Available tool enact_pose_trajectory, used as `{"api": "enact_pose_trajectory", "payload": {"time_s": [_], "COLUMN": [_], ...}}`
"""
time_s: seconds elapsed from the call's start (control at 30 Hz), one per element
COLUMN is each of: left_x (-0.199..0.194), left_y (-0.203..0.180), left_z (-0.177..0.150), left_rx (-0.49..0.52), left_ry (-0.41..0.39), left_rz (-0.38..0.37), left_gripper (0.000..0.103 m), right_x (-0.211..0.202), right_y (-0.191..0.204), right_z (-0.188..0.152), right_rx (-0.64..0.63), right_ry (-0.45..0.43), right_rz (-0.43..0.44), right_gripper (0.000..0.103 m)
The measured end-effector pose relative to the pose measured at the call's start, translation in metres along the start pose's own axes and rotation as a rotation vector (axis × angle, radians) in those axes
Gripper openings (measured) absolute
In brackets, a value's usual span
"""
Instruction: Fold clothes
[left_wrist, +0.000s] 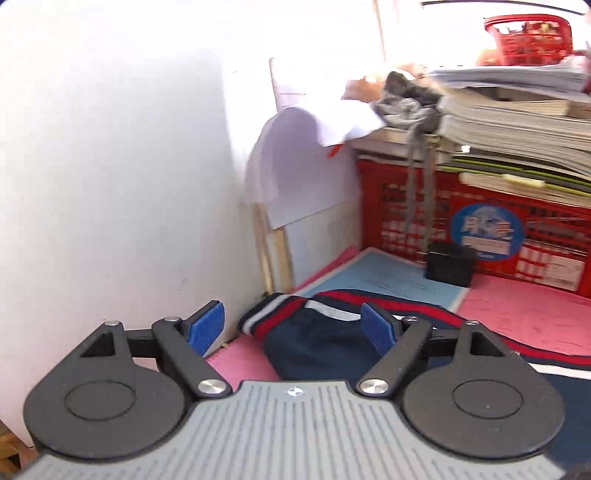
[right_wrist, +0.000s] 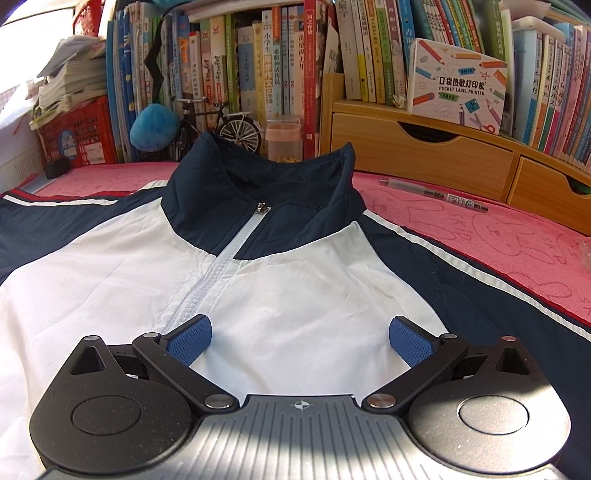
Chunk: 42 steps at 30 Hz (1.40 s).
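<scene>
**Jacket spread flat, both grippers empty**

Across the pink terry towel (right_wrist: 491, 236) covering the desk lies a navy-and-white zip-front track jacket (right_wrist: 280, 266), front up, zipper closed, collar standing toward the bookshelf. Its left sleeve runs out toward the wall, ending in a navy, red and white striped knit cuff (left_wrist: 271, 314) that sits near the towel's corner.

Left gripper (left_wrist: 293, 326): jaws wide, nothing clamped; blue pads straddle the sleeve end just behind the cuff, not pressing it. Right gripper (right_wrist: 300, 341): jaws wide too, empty, poised over the white chest panel beside the zipper.

No fold yet visible; the sleeve looks like the first piece to bring in.

Risks, as I judge them:
- Slick shell fabric; a shallow pinch on the cuff could slip out mid-carry.
- Closing low may catch the towel along with the sleeve and drag it.
- Nothing pins the body, so pulling the sleeve could skew the jacket.
- A clear-barrelled pen (right_wrist: 436, 194) lies near the far shoulder; a swept sleeve might knock it.
</scene>
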<state>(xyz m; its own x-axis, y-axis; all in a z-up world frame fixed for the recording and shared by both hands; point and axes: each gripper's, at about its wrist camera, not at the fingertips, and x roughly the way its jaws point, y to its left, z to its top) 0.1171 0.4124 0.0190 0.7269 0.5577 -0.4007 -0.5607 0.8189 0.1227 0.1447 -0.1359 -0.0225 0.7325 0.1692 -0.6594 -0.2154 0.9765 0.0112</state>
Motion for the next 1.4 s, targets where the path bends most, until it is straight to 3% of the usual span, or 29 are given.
{"api": "enact_pose_trajectory", "payload": {"time_s": [0.1, 0.2, 0.27, 0.43, 0.5, 0.6, 0.7, 0.77, 0.8, 0.83, 0.87, 0.9, 0.93, 0.97, 1.0, 1.07, 1.1, 1.2, 1.33, 1.4], "left_x": [-0.056, -0.099, -0.124, -0.116, -0.114, -0.105, -0.103, -0.112, -0.121, -0.132, -0.143, -0.153, -0.161, -0.165, -0.171, -0.177, -0.177, -0.153, -0.108, -0.091], "left_y": [-0.043, -0.087, -0.113, -0.156, -0.151, -0.148, -0.137, -0.134, -0.137, -0.144, -0.157, -0.173, -0.190, -0.210, -0.234, -0.281, -0.303, -0.354, -0.381, -0.388], "left_z": [-0.011, -0.024, -0.032, -0.059, -0.062, -0.057, -0.052, -0.041, -0.034, -0.028, -0.023, -0.019, -0.016, -0.015, -0.017, -0.025, -0.029, -0.039, -0.023, -0.017], "left_rx": [0.211, 0.310, 0.353, 0.478, 0.495, 0.568, 0.582, 0.537, 0.516, 0.510, 0.517, 0.530, 0.539, 0.550, 0.567, 0.621, 0.658, 0.729, 0.639, 0.596], "left_ry": [-0.032, 0.001, 0.007, 0.084, 0.089, 0.119, 0.107, 0.083, 0.055, 0.018, -0.010, -0.025, -0.030, -0.019, -0.003, 0.008, 0.005, 0.012, 0.024, 0.017], "left_rz": [-0.194, -0.421, -0.514, -0.396, -0.280, -0.054, 0.023, -0.032, -0.085, -0.155, -0.251, -0.362, -0.463, -0.552, -0.642, -0.737, -0.753, -0.694, -0.612, -0.590], "left_gripper": [0.081, 0.082, 0.083, 0.087, 0.092, 0.091, 0.088, 0.088, 0.088, 0.088, 0.088, 0.088, 0.088, 0.088, 0.088, 0.086, 0.083, 0.076, 0.077, 0.084], "right_x": [0.000, 0.000, 0.000, 0.000, 0.000, -0.002, -0.005, -0.005, -0.008, -0.012, -0.018, -0.023, -0.022, -0.018, -0.012, 0.004, 0.014, 0.035, 0.062, 0.074], "right_y": [0.000, 0.000, 0.000, 0.000, -0.001, -0.010, -0.036, -0.053, -0.060, -0.066, -0.069, -0.070, -0.066, -0.058, -0.049, -0.032, -0.024, -0.017, -0.032, -0.041], "right_z": [0.000, 0.000, 0.000, 0.000, 0.000, -0.001, 0.001, 0.004, 0.006, 0.007, 0.008, 0.009, 0.012, 0.016, 0.020, 0.026, 0.029, 0.041, 0.056, 0.066], "right_rx": [0.000, 0.001, 0.001, 0.004, 0.012, 0.027, 0.039, 0.043, 0.055, 0.068, 0.081, 0.088, 0.079, 0.056, 0.027, -0.021, -0.045, -0.072, -0.019, 0.019], "right_ry": [0.000, 0.000, 0.000, 0.000, -0.001, -0.005, -0.026, -0.030, -0.037, -0.056, -0.080, -0.097, -0.088, -0.066, -0.045, -0.006, 0.000, -0.018, -0.046, -0.056], "right_rz": [0.000, -0.001, -0.001, -0.001, -0.004, -0.042, -0.172, -0.365, -0.412, -0.369, -0.271, -0.158, -0.091, -0.047, -0.006, 0.063, 0.073, 0.050, 0.056, 0.061], "right_gripper": [0.103, 0.103, 0.103, 0.103, 0.103, 0.103, 0.103, 0.103, 0.102, 0.100, 0.090, 0.071, 0.059, 0.033, 0.016, 0.015, 0.014, 0.014, 0.008, 0.007]}}
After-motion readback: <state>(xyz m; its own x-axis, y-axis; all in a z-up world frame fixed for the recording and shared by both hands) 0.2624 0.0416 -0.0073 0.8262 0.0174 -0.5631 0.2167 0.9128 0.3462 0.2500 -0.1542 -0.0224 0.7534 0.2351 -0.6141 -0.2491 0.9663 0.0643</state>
